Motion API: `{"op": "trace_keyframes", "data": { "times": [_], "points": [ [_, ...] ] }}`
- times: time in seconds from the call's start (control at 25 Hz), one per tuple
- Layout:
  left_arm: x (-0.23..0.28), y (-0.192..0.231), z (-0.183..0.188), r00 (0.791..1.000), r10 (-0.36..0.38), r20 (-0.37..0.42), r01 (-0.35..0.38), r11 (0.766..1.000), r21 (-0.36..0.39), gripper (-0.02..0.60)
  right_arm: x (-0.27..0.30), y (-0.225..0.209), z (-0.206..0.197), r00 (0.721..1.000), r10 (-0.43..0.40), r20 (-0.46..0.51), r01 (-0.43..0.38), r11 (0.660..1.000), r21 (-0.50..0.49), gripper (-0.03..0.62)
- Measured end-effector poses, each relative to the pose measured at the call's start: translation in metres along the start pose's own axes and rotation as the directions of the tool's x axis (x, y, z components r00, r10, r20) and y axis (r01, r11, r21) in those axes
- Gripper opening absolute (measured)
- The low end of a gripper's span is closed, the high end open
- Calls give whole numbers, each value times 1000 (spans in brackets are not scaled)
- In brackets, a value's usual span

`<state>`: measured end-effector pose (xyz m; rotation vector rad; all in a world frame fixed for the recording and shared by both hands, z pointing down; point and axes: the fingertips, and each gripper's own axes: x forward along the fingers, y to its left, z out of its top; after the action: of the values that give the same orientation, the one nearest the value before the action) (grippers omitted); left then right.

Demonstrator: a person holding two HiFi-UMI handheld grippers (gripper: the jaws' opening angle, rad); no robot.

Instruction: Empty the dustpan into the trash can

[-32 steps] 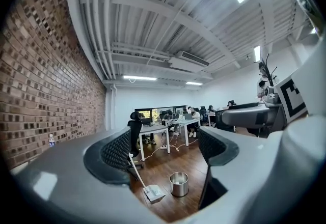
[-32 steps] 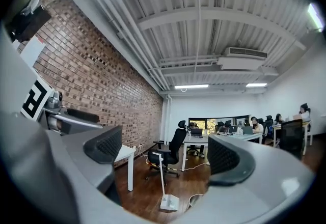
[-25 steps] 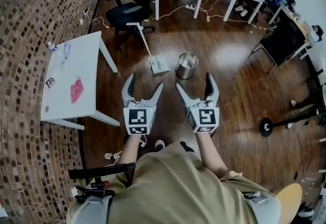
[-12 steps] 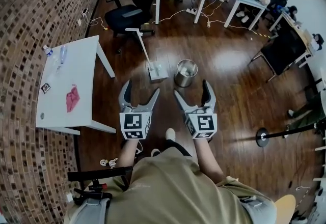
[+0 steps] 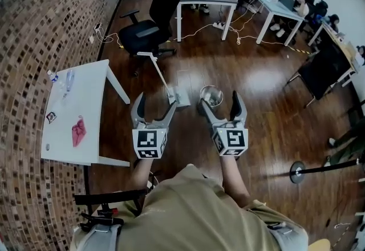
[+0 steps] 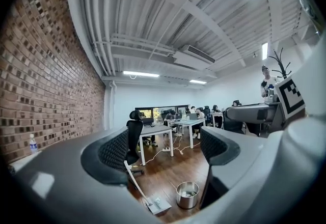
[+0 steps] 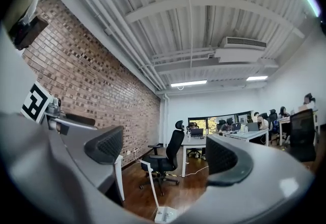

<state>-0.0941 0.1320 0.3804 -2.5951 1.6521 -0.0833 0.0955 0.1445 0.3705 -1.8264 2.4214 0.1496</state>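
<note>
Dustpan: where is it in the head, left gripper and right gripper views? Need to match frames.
Head view: the dustpan sits at centre, just left of the trash can.
Left gripper view: dustpan at bottom centre, left of the trash can.
Right gripper view: dustpan at the bottom edge, centre; no trash can in view.
Shared landmark: the black office chair beyond the dustpan's handle.

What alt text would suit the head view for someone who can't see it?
A person holds the left hand-held gripper and right hand-held gripper, both open and empty, toward a long-handled dustpan and metal trash can on a wooden floor. The right one's jaws have just been closing a little.
</note>
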Motion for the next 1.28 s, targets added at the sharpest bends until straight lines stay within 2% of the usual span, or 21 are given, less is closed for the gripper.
{"op": "trace_keyframes", "data": {
  "times": [0.2,0.4,0.52,0.68,0.92,1.08,1.28],
  "points": [
    [24,-9,-7,1000,-13,-27,13,1000,-13,433,16,-23,-21,1000,3,-28,-3,1000,20,509],
    [51,-14,-26,997,-28,-79,28,1000,-5,434,29,-28,-50,996,29,-81,-24,998,57,509],
    [71,-13,-27,996,-41,-77,43,999,20,439,44,-33,-56,995,37,-96,-32,998,56,508],
    [99,6,-30,996,-58,-75,59,998,11,439,76,-37,-58,995,17,-102,-12,999,45,508],
    [144,45,-18,996,-78,-35,78,997,-2,439,132,-32,-38,997,-6,-80,7,1000,15,508],
    [173,65,-17,994,-109,-15,109,994,-11,439,167,-25,-39,996,7,-89,-7,1000,3,508],
    [190,80,-27,991,-132,-23,132,991,-22,439,182,-26,-51,993,-31,-118,30,1000,-6,506]
  ]
}}
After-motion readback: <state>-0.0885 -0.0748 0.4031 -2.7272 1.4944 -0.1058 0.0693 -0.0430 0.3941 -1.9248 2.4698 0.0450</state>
